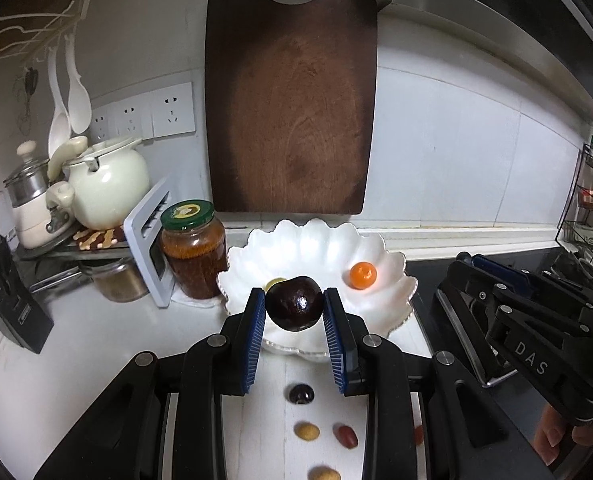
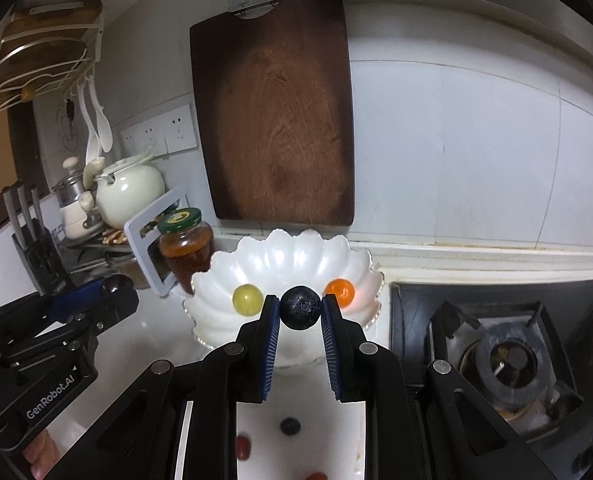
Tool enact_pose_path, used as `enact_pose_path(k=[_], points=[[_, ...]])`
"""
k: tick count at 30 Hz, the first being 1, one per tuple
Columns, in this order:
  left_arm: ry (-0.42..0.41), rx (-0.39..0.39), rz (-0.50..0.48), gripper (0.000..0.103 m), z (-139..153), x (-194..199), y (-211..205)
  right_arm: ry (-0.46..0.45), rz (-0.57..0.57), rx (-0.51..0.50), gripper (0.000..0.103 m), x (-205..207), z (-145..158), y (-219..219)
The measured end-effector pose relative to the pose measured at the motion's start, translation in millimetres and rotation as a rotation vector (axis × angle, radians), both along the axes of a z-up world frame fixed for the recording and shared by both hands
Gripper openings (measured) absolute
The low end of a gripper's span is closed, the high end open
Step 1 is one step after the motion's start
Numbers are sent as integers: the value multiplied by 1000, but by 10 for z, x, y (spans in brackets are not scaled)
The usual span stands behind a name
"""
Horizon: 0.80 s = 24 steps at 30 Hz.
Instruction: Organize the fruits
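Left tongs (image 1: 294,307): angled downward over the near rim of the white scalloped ceramic bowl (image 1: 392,276), blue ribbed pads clamped on a glossy dark purple round fruit (image 1: 294,304) held above the bowl's near edge. Right tongs (image 2: 300,307): same downward tilt, pads closed on a matte blue-black round berry (image 2: 300,306), likewise above the bowl's near rim. Bowl contents: one small orange round fruit (image 2: 339,292) to the right, one pale yellow-green round fruit (image 2: 247,299) to the left, well apart. White counter (image 1: 96,344) beneath the tongs: loose small fruits, dark, tan and red, lying apart. Boundaries: green-lidded glass jar of brown preserve (image 1: 192,248) just beside the bowl's left edge; dark wooden cutting board (image 1: 292,100) upright against the wall behind; black gas hob (image 2: 504,360) close on the right.
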<state>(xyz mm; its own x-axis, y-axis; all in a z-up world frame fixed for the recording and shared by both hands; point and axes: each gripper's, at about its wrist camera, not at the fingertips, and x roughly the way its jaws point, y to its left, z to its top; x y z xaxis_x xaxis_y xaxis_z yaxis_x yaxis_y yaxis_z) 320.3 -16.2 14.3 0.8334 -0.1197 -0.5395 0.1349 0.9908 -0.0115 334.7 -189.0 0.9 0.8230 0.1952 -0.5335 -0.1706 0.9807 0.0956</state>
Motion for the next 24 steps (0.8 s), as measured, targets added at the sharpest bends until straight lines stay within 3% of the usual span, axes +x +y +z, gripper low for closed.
enact_pose_path(k=[10,24], points=[[24,12,15,30,46,466,-28,36,14,-16,23,472,22,50],[122,37,12,30,36,1190,-65,117,24,-53,23,1162,-29,95]])
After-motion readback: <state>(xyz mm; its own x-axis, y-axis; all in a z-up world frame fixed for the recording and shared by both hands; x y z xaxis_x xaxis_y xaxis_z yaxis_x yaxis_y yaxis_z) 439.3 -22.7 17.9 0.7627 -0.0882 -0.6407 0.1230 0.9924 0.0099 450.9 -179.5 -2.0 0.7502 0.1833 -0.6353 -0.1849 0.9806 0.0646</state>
